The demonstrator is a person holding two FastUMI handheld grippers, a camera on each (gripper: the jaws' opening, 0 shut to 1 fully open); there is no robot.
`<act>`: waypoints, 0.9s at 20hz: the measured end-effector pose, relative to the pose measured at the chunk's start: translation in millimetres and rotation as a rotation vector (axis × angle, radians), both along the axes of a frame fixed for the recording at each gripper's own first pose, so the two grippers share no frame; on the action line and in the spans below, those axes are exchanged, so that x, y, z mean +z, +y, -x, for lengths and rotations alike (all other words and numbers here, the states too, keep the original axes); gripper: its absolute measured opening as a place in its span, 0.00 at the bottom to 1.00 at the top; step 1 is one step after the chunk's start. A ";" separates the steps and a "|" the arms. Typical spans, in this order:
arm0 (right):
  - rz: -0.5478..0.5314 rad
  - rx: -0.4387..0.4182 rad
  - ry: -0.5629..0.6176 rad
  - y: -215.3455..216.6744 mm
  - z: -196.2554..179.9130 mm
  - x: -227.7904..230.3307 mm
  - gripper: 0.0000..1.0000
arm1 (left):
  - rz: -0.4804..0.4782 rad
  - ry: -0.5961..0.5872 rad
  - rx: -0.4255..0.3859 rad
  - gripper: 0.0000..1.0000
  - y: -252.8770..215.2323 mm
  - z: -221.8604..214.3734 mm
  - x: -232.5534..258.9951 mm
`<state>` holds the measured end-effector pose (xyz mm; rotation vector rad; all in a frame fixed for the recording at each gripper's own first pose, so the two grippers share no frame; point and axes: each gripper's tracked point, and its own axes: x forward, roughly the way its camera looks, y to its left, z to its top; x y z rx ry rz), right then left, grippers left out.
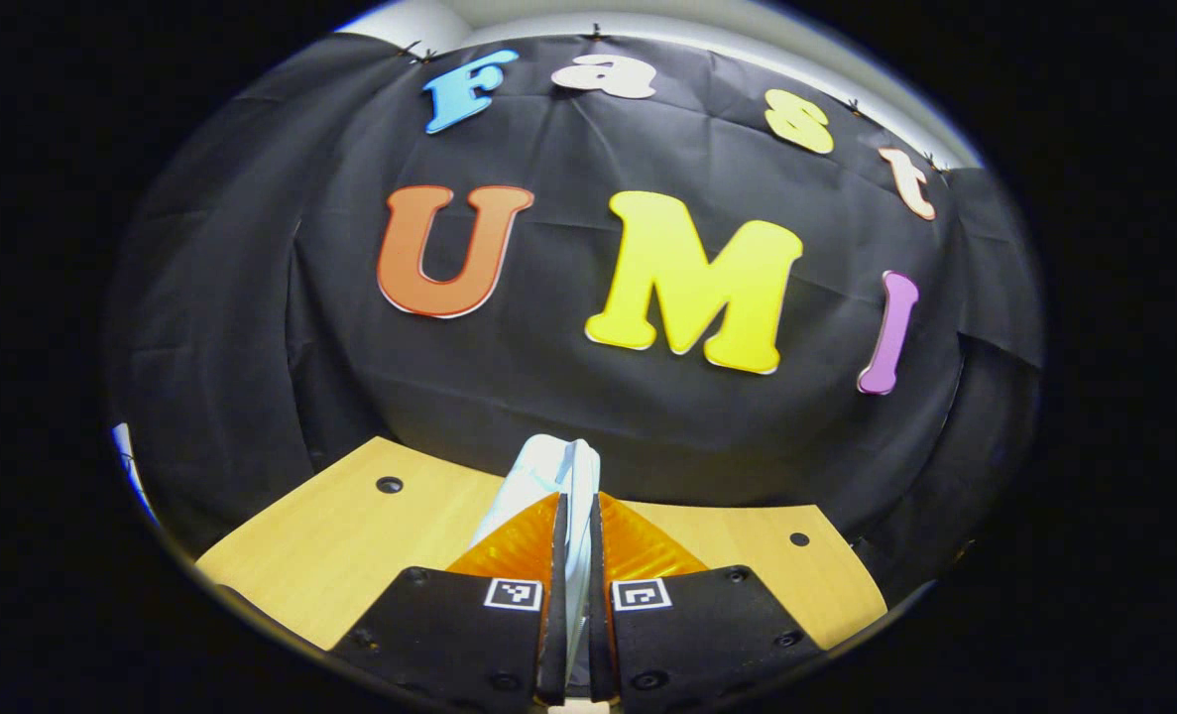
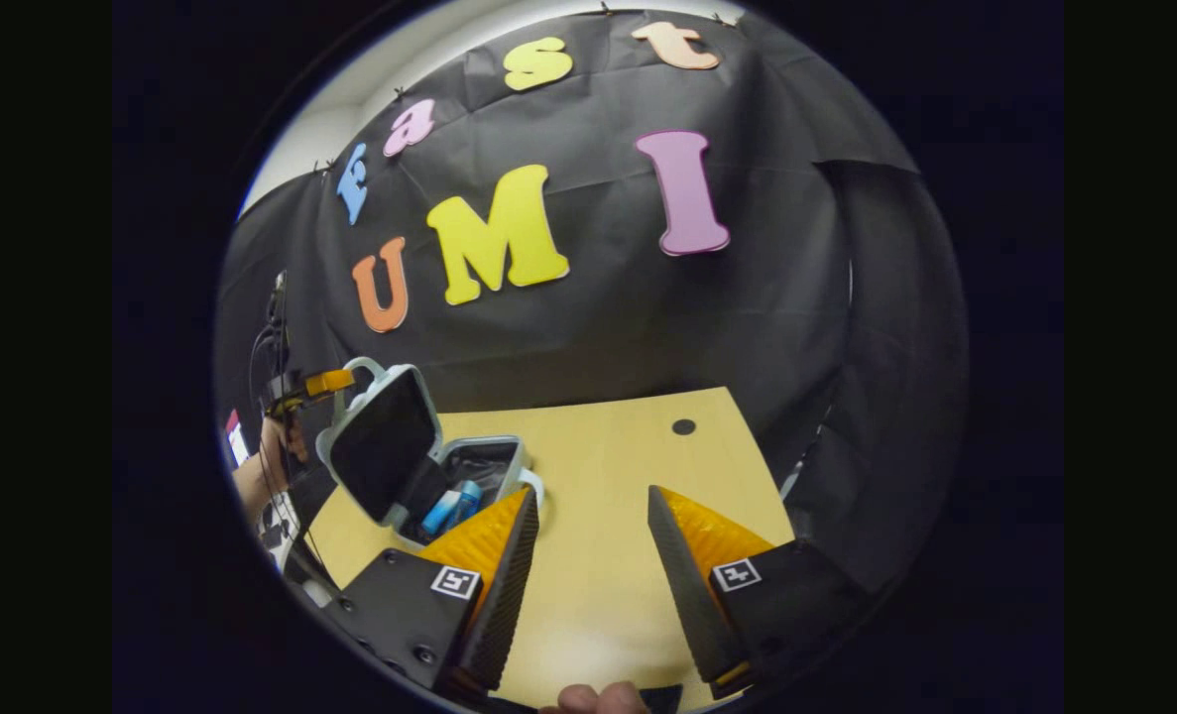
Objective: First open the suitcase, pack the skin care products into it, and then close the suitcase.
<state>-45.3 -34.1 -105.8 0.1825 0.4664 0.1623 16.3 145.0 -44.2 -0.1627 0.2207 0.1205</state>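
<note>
Wooden table (image 2: 608,466) against black cloth wall (image 2: 647,327). On its left part, suitcase (image 2: 405,456) open, lid (image 2: 382,441) raised, blue tubes (image 2: 452,508) inside. Left gripper (image 1: 576,516) clamped on lid edge. Right gripper (image 2: 588,540) spread wide over bare tabletop, holding nothing.

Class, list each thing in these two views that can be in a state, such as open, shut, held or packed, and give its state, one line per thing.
suitcase: open, lid tilted up.
blue skin care tubes: lying inside the suitcase.
left gripper: jaws shut on the edge of the lid.
right gripper: jaws open, holding nothing, over the wooden table.
</note>
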 end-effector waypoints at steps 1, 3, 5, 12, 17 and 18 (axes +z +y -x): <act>0.008 -0.013 -0.001 -8.7 0.5 0.4 0.68 | -0.015 0.007 -0.018 0.12 -19.2 -1.5 -3.6; 0.030 -0.039 -0.009 -24.0 2.7 1.8 0.68 | -0.096 0.014 -0.046 0.12 -49.9 -7.9 -16.6; 0.071 -0.063 -0.025 -39.7 5.0 5.0 0.68 | -0.159 0.014 -0.079 0.12 -81.4 -12.9 -31.4; 0.142 -0.164 -0.016 -82.3 16.4 11.9 0.67 | -0.076 0.142 -0.175 0.12 -190.5 -48.0 -130.2; 0.191 -0.204 0.012 -102.2 30.8 9.8 0.67 | -0.058 0.213 -0.195 0.12 -217.6 -47.5 -172.7; 0.190 -0.211 0.019 -103.7 31.8 8.8 0.67 | -0.055 0.222 -0.198 0.12 -221.3 -48.0 -179.1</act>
